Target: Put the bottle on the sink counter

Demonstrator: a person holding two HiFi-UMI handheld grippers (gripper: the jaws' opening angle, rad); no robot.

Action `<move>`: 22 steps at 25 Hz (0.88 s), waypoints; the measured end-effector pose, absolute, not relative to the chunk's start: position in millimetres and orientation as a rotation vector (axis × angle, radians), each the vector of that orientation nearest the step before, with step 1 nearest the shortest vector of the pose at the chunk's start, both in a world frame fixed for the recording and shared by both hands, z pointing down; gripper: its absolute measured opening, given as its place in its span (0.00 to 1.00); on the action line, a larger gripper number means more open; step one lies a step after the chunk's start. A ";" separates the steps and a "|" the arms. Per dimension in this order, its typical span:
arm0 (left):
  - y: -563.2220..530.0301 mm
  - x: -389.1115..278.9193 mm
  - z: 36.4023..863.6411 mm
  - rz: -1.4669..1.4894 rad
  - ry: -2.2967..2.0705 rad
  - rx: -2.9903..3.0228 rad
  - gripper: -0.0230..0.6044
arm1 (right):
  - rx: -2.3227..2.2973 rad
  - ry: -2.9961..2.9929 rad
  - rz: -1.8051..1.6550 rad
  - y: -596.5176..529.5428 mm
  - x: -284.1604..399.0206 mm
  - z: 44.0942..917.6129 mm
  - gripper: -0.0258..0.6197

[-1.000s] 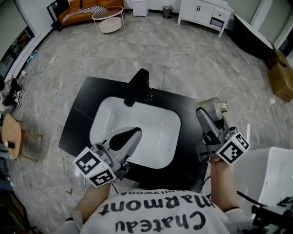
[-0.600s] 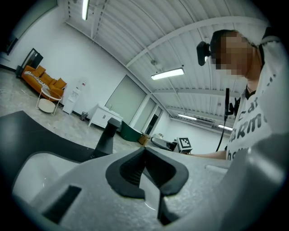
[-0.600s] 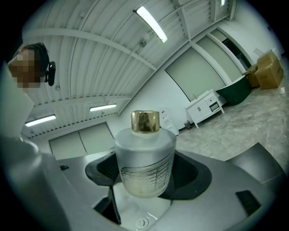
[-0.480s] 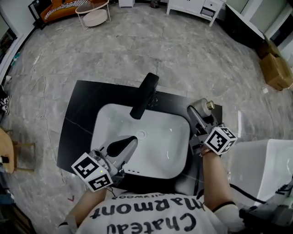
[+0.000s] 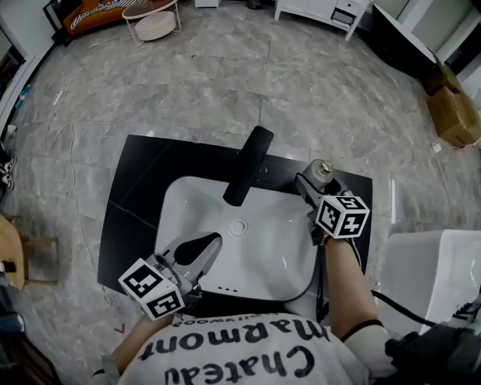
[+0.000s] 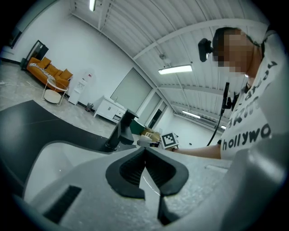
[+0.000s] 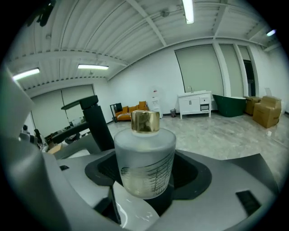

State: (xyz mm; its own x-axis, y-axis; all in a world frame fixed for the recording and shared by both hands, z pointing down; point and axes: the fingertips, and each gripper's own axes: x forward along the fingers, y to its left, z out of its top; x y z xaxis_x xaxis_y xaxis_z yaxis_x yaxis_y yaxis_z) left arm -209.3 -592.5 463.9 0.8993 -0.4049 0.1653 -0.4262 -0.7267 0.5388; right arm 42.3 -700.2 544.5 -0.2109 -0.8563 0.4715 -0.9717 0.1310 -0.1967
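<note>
My right gripper [image 5: 314, 185] is shut on a frosted glass bottle [image 5: 322, 171] with a gold cap, held upright over the back right part of the black sink counter [image 5: 143, 177], just right of the faucet. In the right gripper view the bottle [image 7: 144, 158] fills the space between the jaws, and my right gripper [image 7: 145, 182] grips its lower body. I cannot tell whether its base touches the counter. My left gripper [image 5: 204, 250] hovers shut and empty at the front left of the white basin [image 5: 263, 259]. The left gripper view shows that left gripper [image 6: 145, 168] with its pads pressed together.
A black faucet [image 5: 248, 167] reaches over the basin from the back of the counter. A white fixture [image 5: 436, 278] stands to the right of the counter. A cardboard box [image 5: 453, 116] sits on the marble floor at far right, and a white cabinet [image 5: 331, 11] is at the back.
My right gripper has carried the bottle forward and left, from the counter's right side to beside the faucet. The left gripper has stayed shut near the basin's front.
</note>
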 end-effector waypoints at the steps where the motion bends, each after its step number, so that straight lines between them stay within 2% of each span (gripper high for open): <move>1: -593.7 -211.0 466.3 0.058 -0.604 2.470 0.06 | 1.787 -2.138 0.674 -702.5 41.7 549.4 0.56; 22: -583.1 -227.1 467.5 0.036 -0.656 2.437 0.06 | 1.708 -1.994 0.512 -709.2 30.3 573.1 0.56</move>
State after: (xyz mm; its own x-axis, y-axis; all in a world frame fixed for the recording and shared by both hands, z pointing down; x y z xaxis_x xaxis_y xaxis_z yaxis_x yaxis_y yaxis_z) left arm -227.1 -583.1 467.5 0.8770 -0.4472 0.1755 -0.4638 -0.6930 0.5520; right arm 30.3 -709.2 573.1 -0.1215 -0.8148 0.5668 -0.9871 0.1592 0.0172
